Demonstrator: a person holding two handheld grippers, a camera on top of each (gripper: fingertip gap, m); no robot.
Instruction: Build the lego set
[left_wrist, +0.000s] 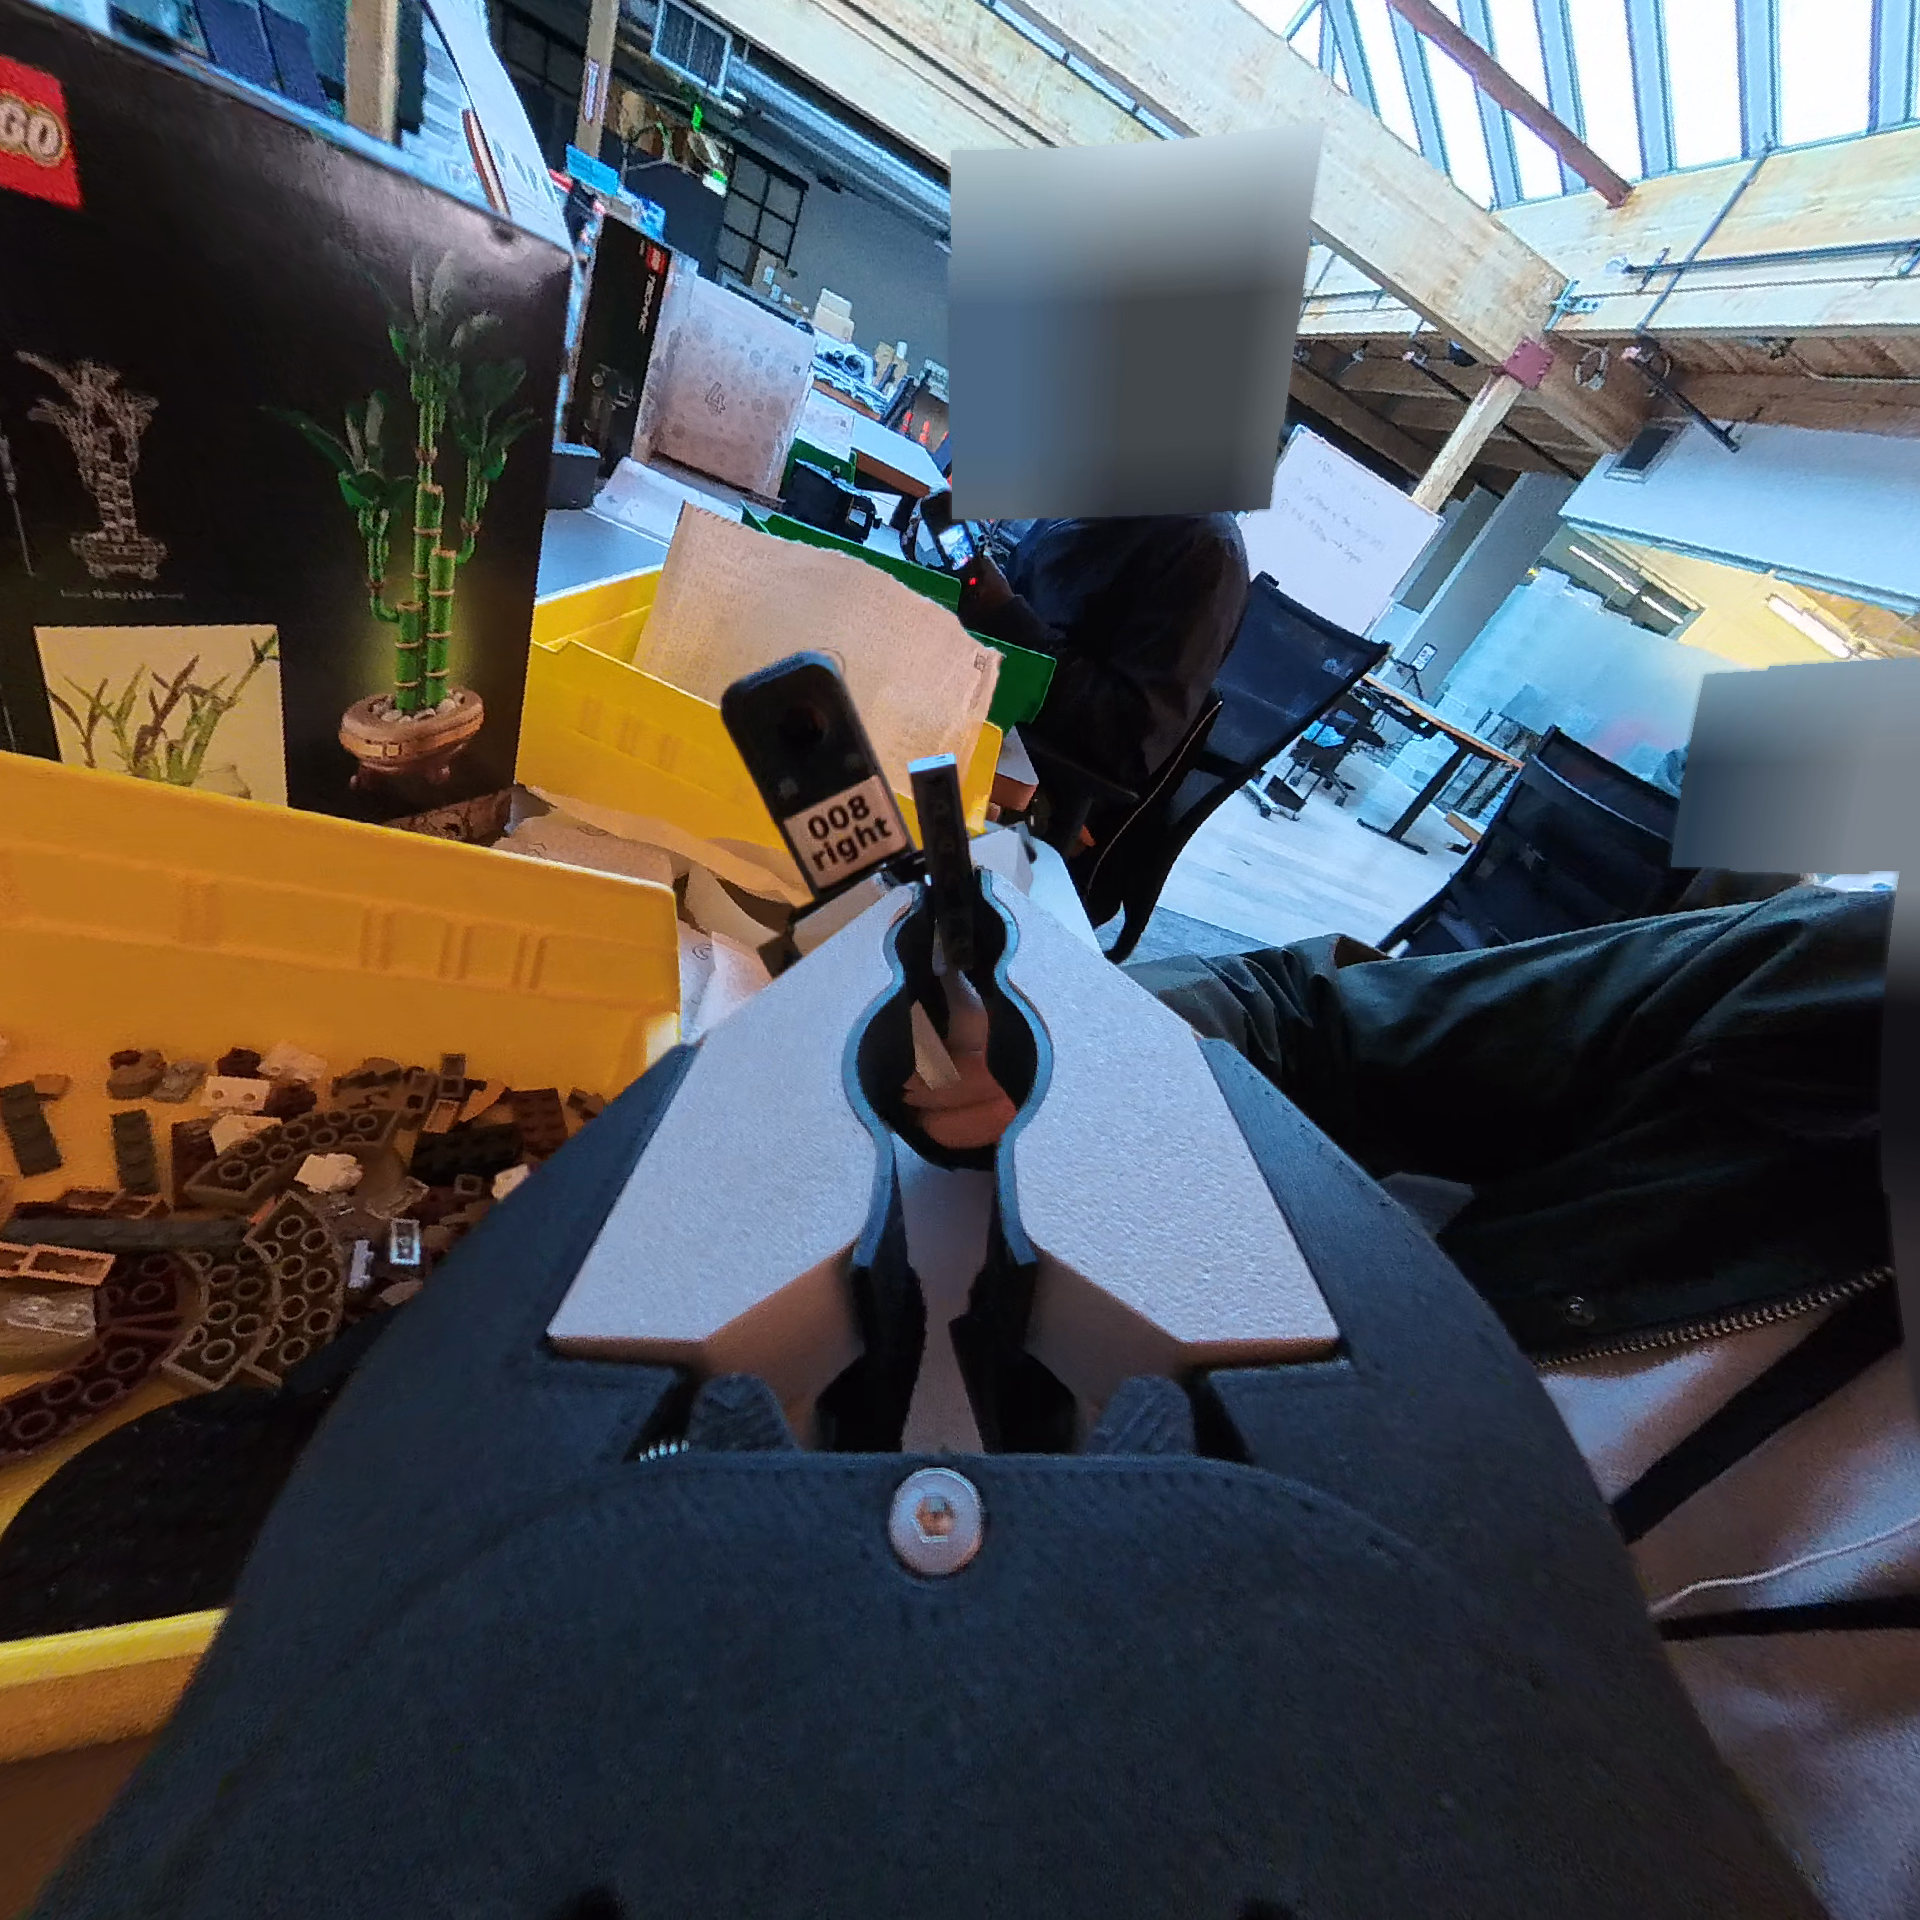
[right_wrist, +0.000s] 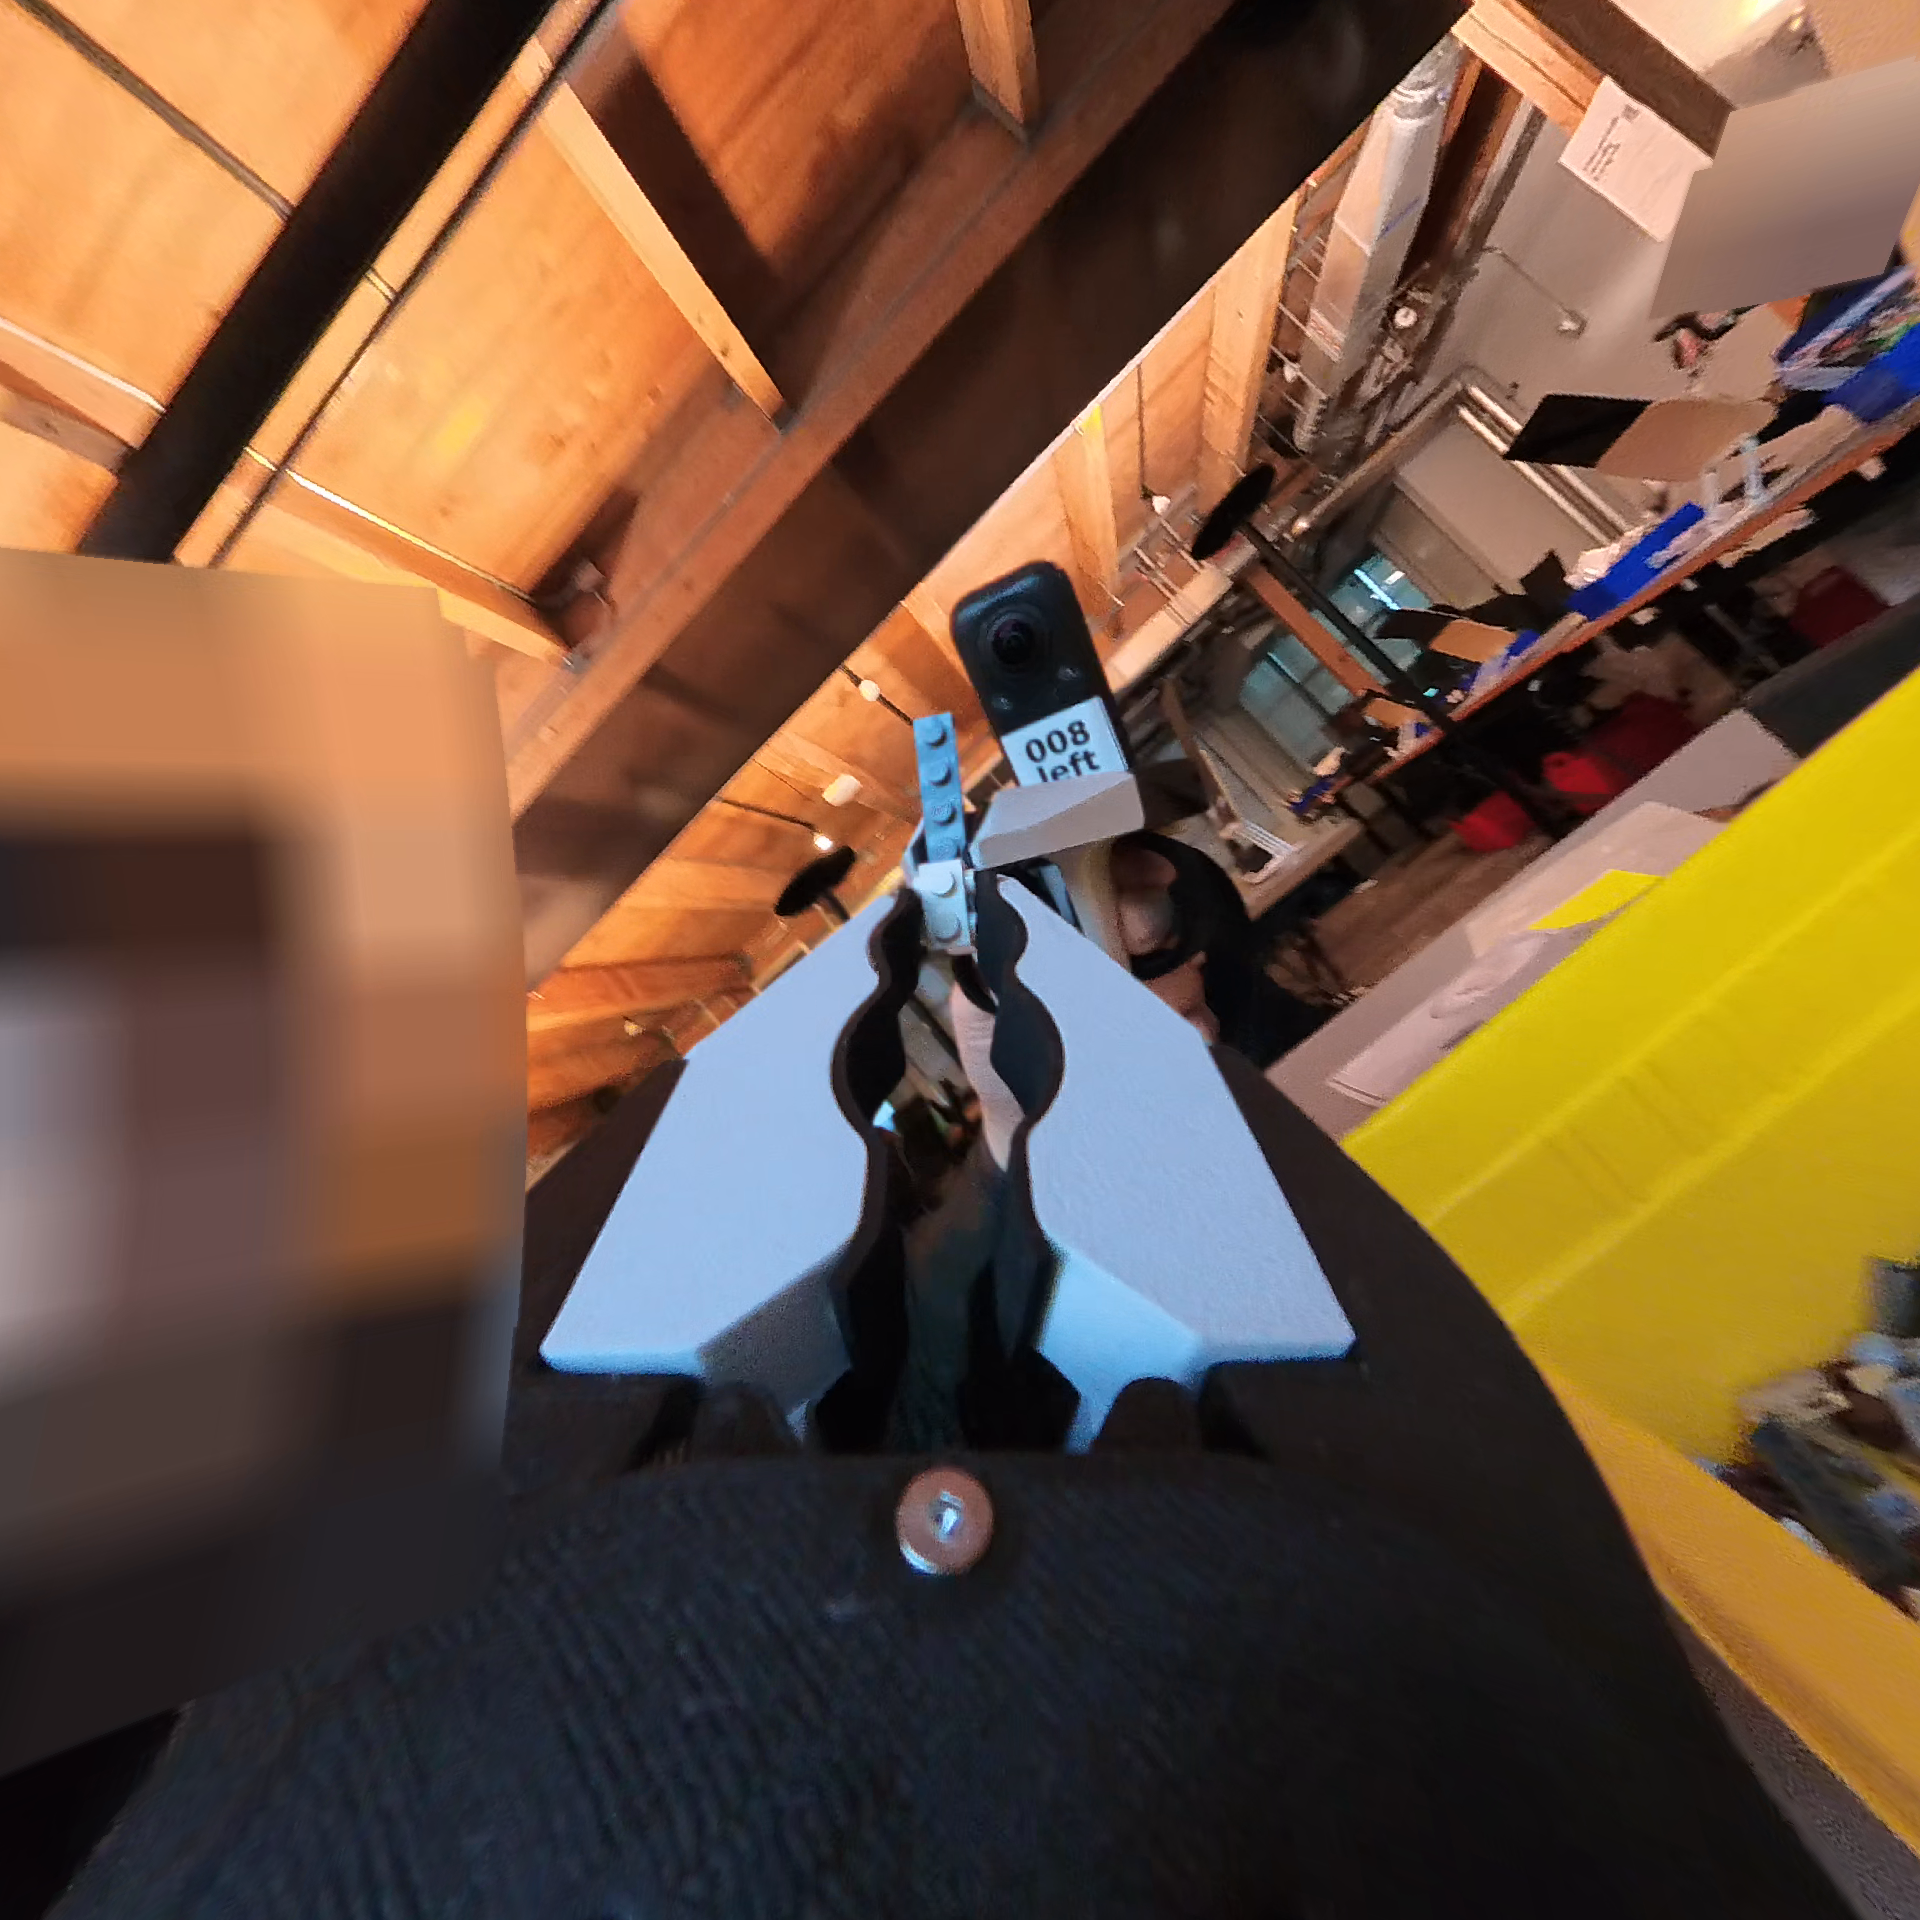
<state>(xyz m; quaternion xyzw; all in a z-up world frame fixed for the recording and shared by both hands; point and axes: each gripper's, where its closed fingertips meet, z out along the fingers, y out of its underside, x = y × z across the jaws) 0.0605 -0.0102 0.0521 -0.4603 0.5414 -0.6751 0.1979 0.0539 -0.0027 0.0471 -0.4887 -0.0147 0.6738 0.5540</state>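
The left tongs pinch a long dark studded plate upright. The right tongs pinch a small white brick against it, lifted clear of the yellow plastic bin, apparently to press them together.

Right hand-held gripper pinching a small white brick joined to a grey studded plate; left hand-held gripper touching opposite; yellow bin right.

Pale timber beams slope under a bright glazed skylight. Below stand a white whiteboard, black mesh office chairs and a wooden-topped desk on black legs. Warm orange-brown ceiling joists cross overhead above cluttered metal shelving.
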